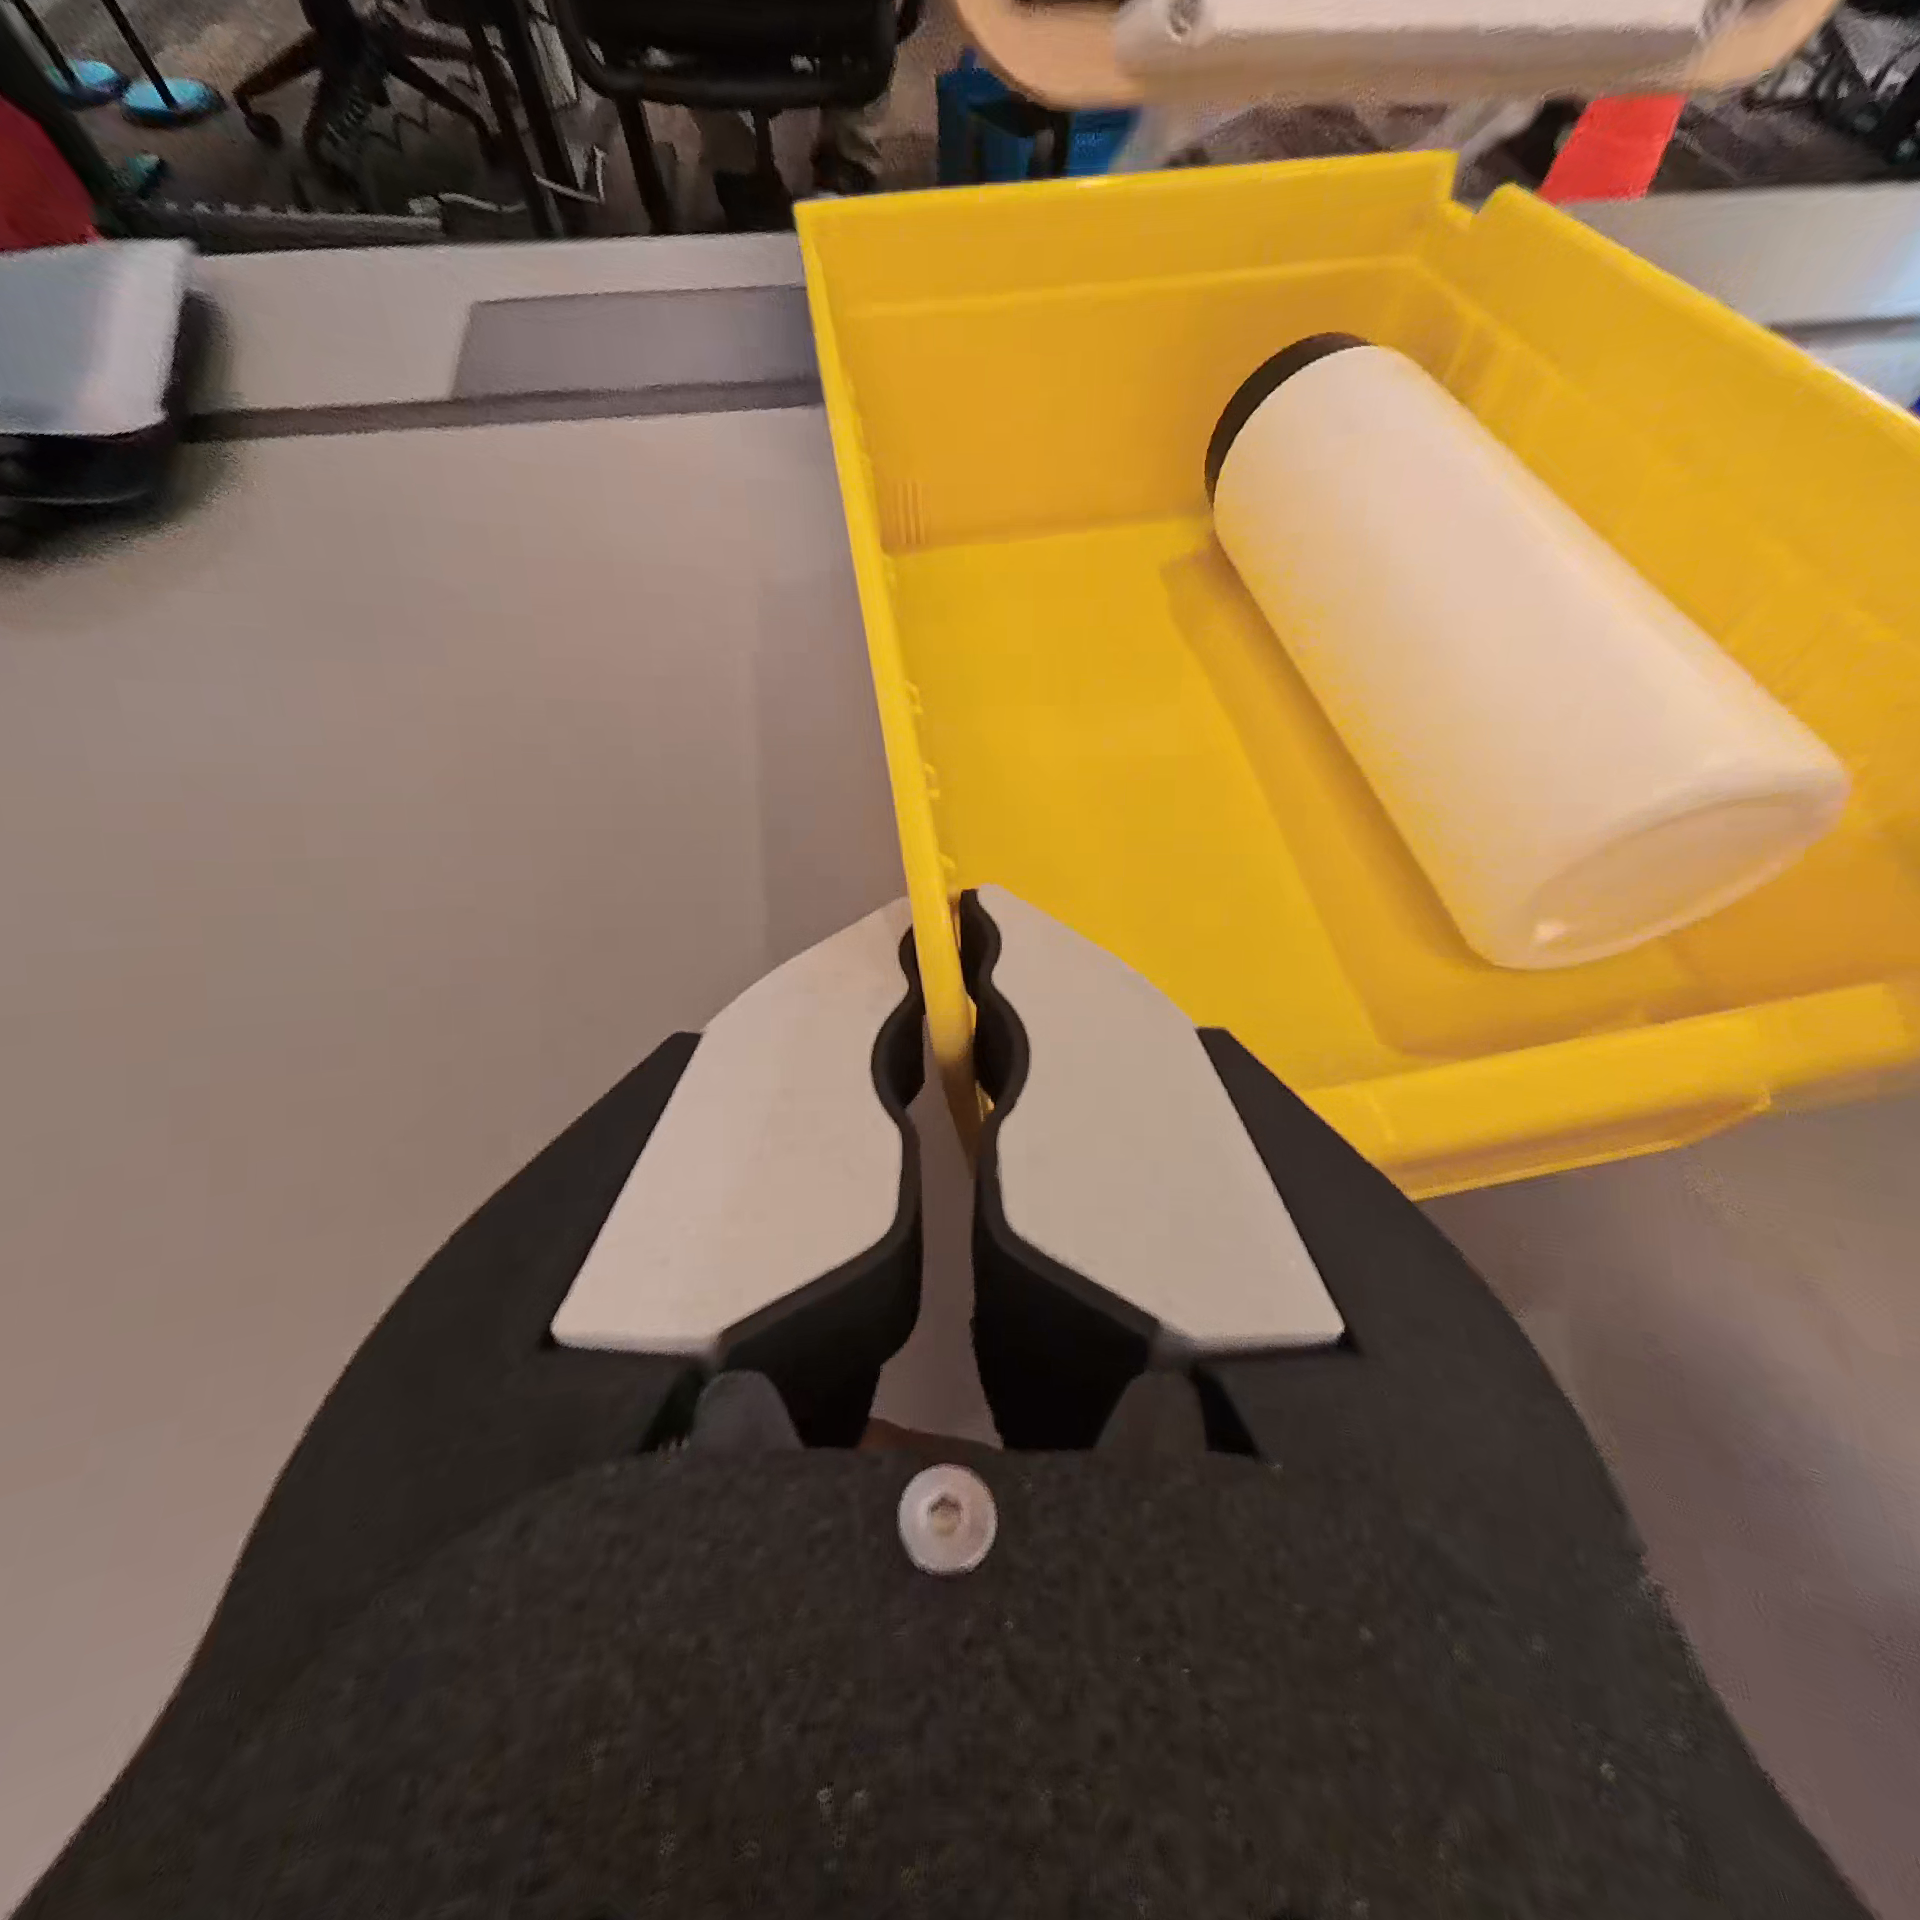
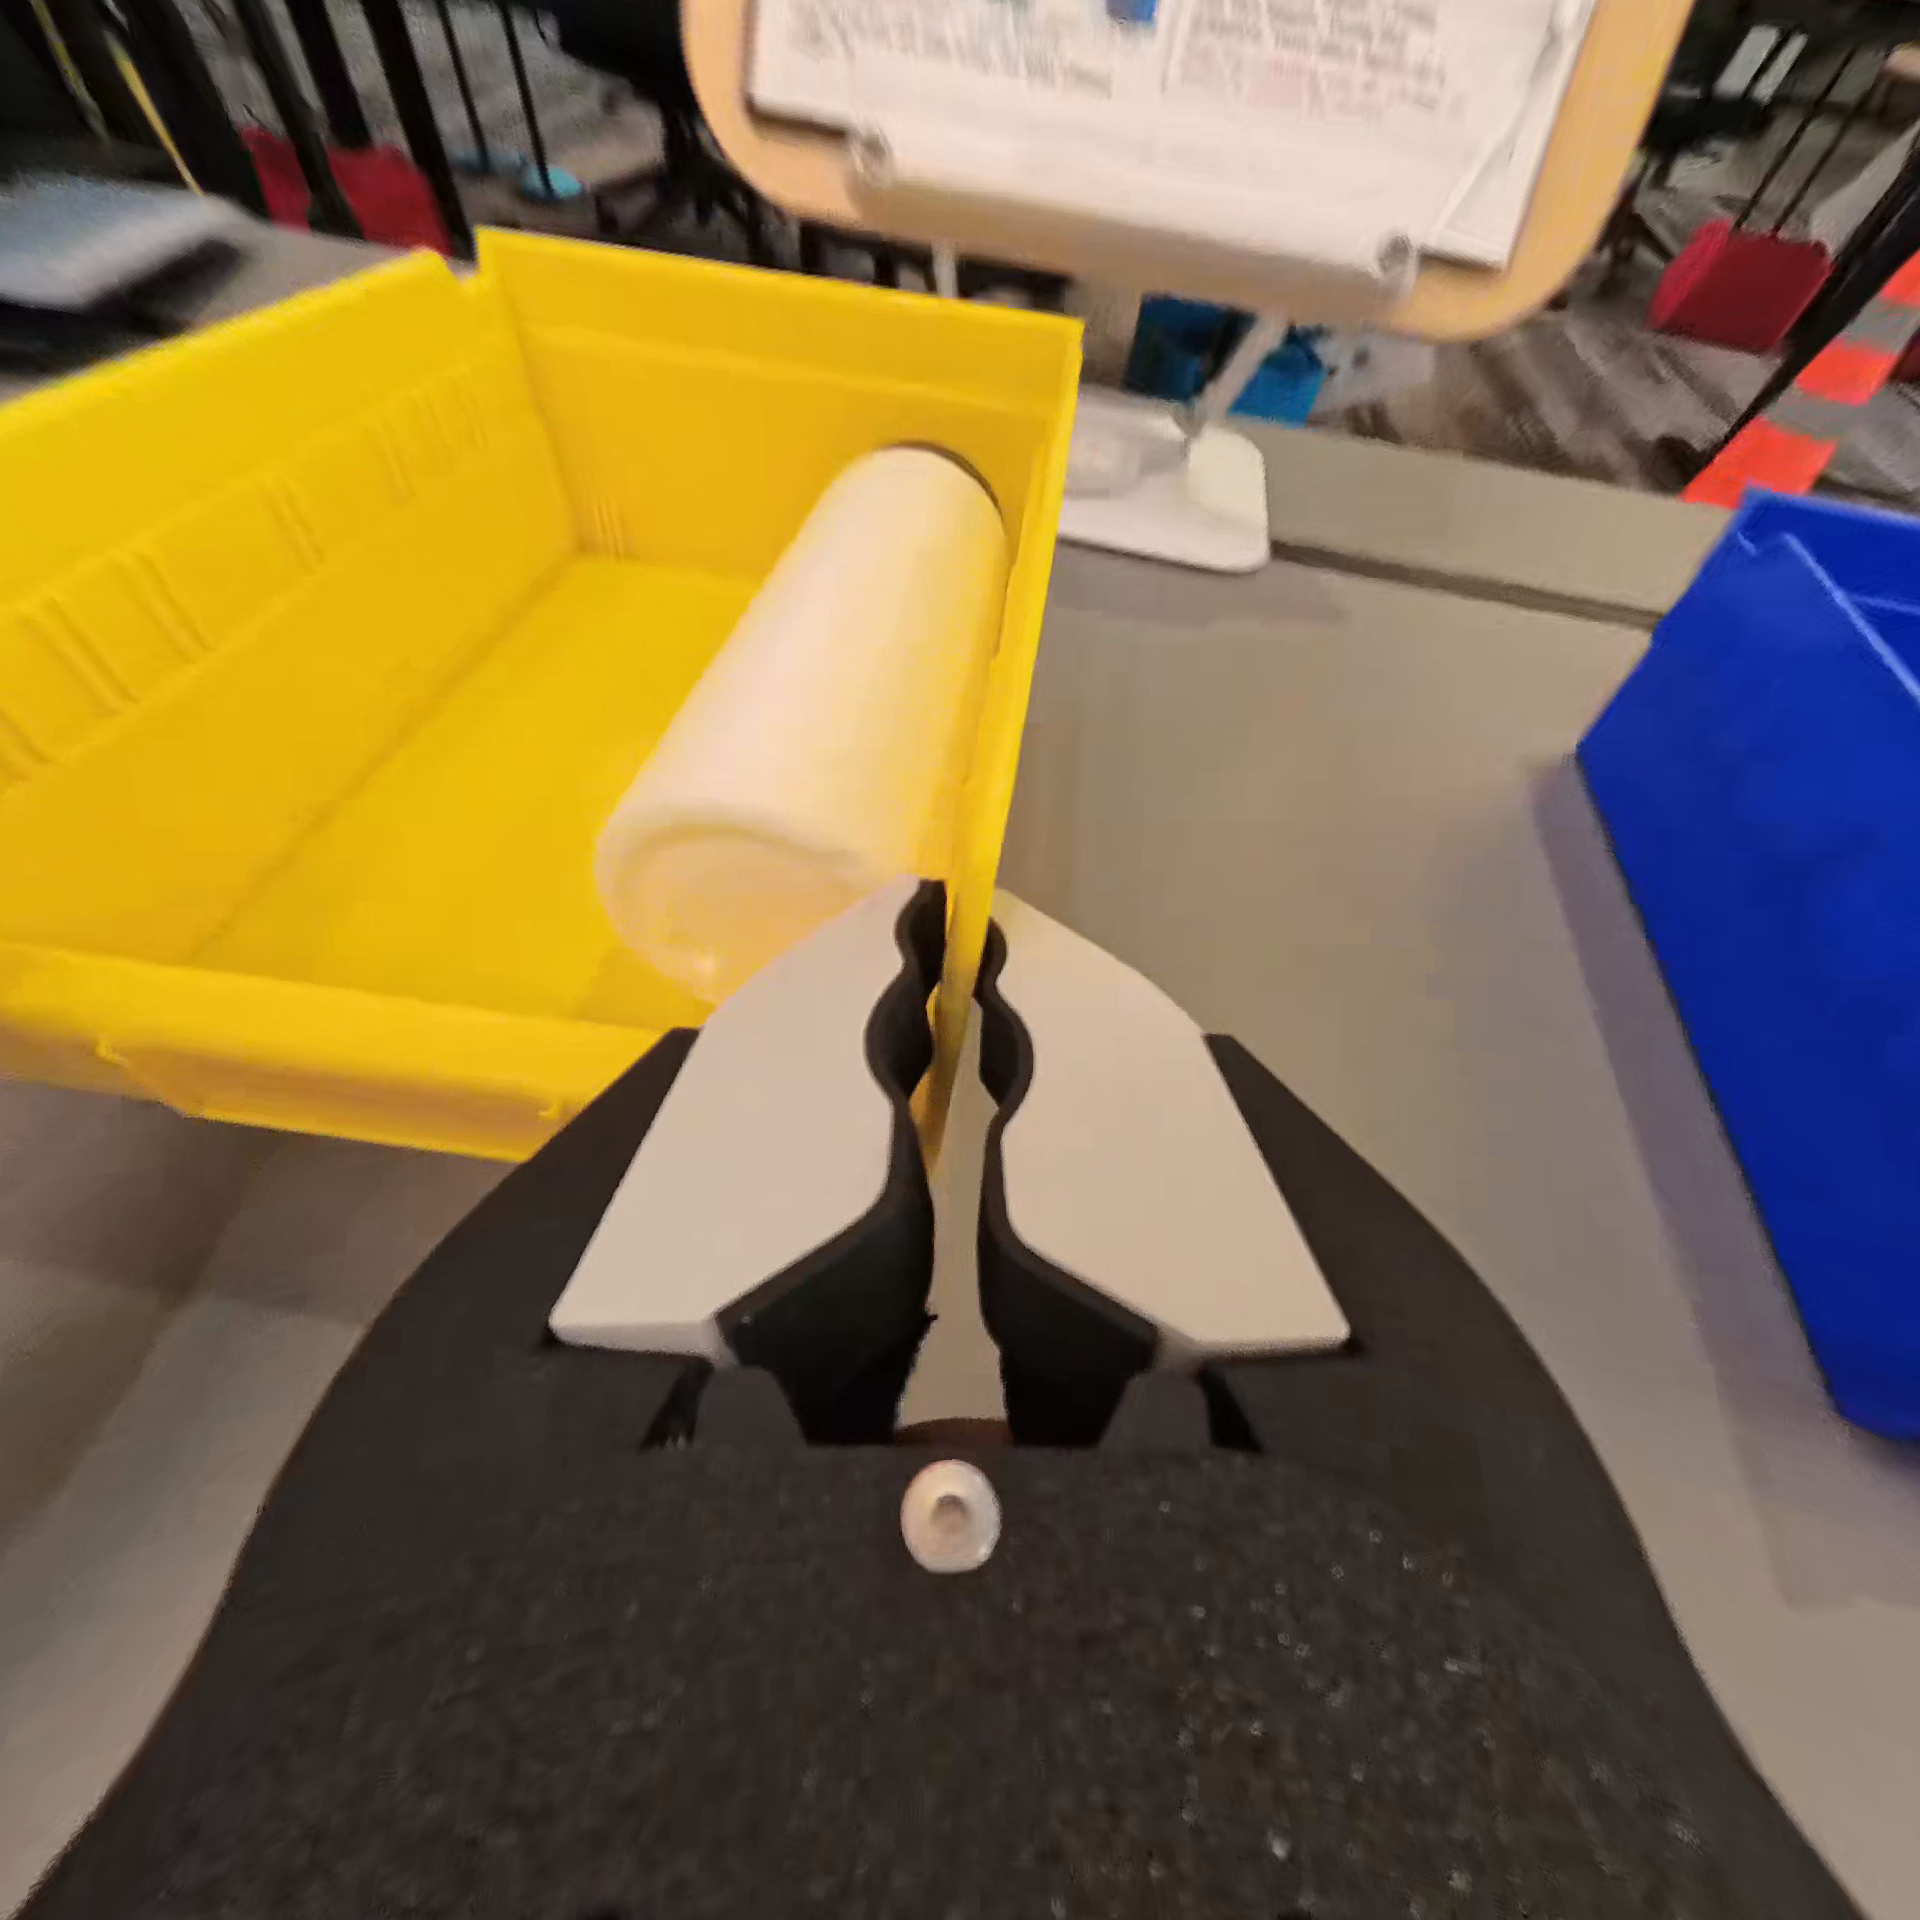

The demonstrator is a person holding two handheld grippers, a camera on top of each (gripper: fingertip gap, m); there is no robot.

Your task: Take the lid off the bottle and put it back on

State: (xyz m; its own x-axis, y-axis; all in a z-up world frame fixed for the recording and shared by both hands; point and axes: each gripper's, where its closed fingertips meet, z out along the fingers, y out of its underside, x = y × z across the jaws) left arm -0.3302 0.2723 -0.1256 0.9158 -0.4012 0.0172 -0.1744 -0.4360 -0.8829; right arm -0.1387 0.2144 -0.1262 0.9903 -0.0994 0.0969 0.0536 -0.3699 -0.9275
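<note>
Lying inside yellow bin [image 1: 1039, 343], bottle [image 1: 1507, 665] beyond left hand-held gripper [image 1: 948, 914].

Bin [image 1: 1039, 436]: glossy yellow moulded plastic, ribbed walls. Bottle [image 1: 1507, 665]: matt cream body with a fine-grained finish; lid [image 1: 1242, 410]: black, matt. Left claw [image 1: 948, 997] and right claw [image 2: 948, 987]: smooth matt grey finger plates, black rubber-like wavy pads, coarse black textured body. Counter [image 1: 416, 831]: smooth matt grey. Blue bin [image 2: 1787, 935]: glossy plastic. Sign frame [image 2: 1195, 239]: light wood look.
</note>
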